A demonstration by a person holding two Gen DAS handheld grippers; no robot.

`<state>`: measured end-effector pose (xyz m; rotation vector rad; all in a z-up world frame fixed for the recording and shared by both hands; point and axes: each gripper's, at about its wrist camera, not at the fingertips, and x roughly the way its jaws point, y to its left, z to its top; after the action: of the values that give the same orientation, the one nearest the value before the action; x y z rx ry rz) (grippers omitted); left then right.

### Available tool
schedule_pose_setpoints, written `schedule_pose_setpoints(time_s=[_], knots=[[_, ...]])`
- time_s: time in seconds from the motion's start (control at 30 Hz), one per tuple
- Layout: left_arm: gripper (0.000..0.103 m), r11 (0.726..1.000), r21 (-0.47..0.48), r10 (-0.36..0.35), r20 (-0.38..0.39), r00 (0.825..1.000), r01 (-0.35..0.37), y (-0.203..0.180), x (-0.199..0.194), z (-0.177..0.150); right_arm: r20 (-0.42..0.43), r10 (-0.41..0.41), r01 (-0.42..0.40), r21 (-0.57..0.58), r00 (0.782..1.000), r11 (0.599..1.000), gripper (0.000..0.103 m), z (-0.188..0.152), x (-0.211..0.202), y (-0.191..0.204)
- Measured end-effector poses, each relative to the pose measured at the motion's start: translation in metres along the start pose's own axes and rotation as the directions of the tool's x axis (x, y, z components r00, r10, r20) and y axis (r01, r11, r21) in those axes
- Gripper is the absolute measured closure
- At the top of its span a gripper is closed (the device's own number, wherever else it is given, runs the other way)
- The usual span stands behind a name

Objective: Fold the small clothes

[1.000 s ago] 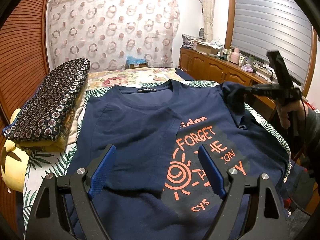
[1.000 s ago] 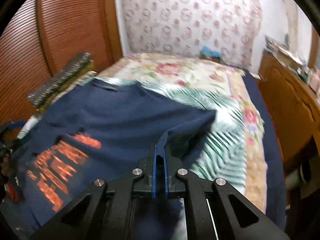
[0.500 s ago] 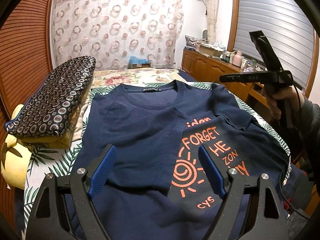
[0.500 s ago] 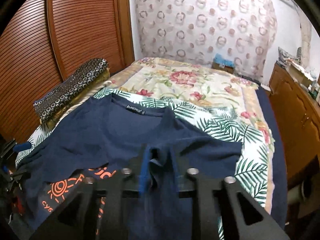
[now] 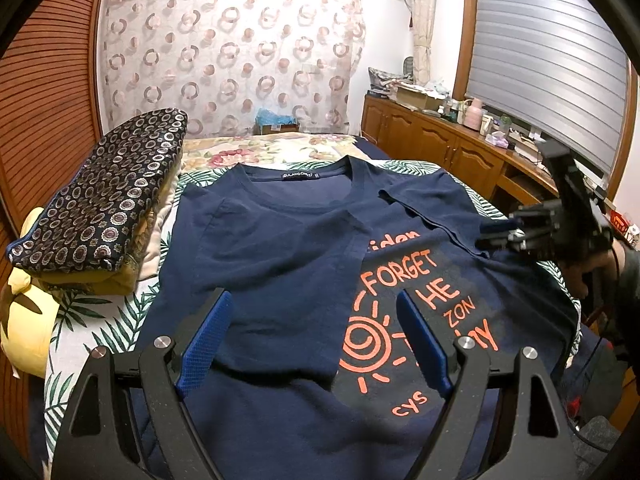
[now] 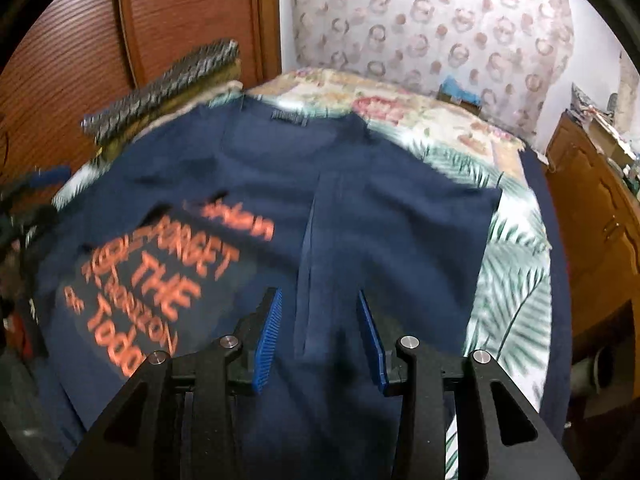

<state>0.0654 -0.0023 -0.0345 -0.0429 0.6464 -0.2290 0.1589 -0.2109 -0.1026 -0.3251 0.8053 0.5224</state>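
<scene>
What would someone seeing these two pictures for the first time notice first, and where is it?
The navy T-shirt with bright orange lettering lies spread across the middle of the bed, one side folded over part of the print. At its left edge sits a dark patterned cushion. Behind the bed hangs a curtain with ring patterns.

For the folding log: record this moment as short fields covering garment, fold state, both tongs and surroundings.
garment: navy T-shirt with orange print, lying on the bed
fold state: its left side is folded over the front, covering part of the print; right sleeve is laid inward
left tongs: open, empty, over the shirt
right tongs: jaws opening, nothing gripped, over the sleeve hem
beside shirt: patterned folded bedding
</scene>
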Motion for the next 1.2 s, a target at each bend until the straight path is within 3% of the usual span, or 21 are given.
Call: schedule_pose_setpoints(time_s=[0.2, 0.3, 0.47, 0.67, 0.8, 0.93, 1.13, 1.2], knots=[[0.019, 1.000, -0.001, 0.003, -0.004, 1.000, -0.003, 0.002, 0.001, 0.001, -0.018, 0.018, -0.017, 0.028, 1.000, 0.999, 0.063, -0.019, 0.010, -0.010], [0.019, 1.000, -0.004, 0.005, -0.005, 1.000, -0.005, 0.002, 0.001, 0.000, -0.020, 0.002, -0.002, 0.006, 1.000, 1.000, 0.070, -0.021, 0.013, -0.005], [0.019, 1.000, -0.007, 0.009, -0.005, 1.000, -0.009, 0.005, 0.001, 0.000, -0.011, -0.016, 0.015, -0.030, 1.000, 0.999, 0.092, -0.024, 0.005, -0.002], [0.019, 1.000, -0.019, 0.011, -0.001, 1.000, -0.011, 0.010, 0.002, 0.001, 0.053, 0.091, -0.093, 0.035, 0.994, 0.995, 0.093, -0.023, -0.017, -0.004], [0.019, 1.000, -0.015, 0.013, -0.003, 1.000, -0.013, 0.011, 0.004, 0.002, 0.041, 0.104, -0.105, 0.038, 0.994, 0.994, 0.093, -0.027, -0.014, 0.002], [0.019, 1.000, 0.000, 0.025, -0.009, 1.000, -0.025, 0.015, 0.009, 0.007, 0.040, 0.081, -0.083, 0.054, 0.996, 0.995, 0.081, -0.025, -0.013, 0.000], [0.019, 0.998, 0.035, 0.044, -0.013, 0.999, -0.043, 0.029, 0.025, 0.029, 0.073, 0.034, -0.038, 0.046, 0.997, 0.998, 0.049, -0.009, -0.017, -0.014], [0.018, 0.998, 0.044, 0.052, -0.022, 0.998, -0.051, 0.037, 0.034, 0.039, 0.078, 0.003, -0.007, 0.053, 0.997, 0.999, 0.048, -0.003, -0.013, -0.023]])
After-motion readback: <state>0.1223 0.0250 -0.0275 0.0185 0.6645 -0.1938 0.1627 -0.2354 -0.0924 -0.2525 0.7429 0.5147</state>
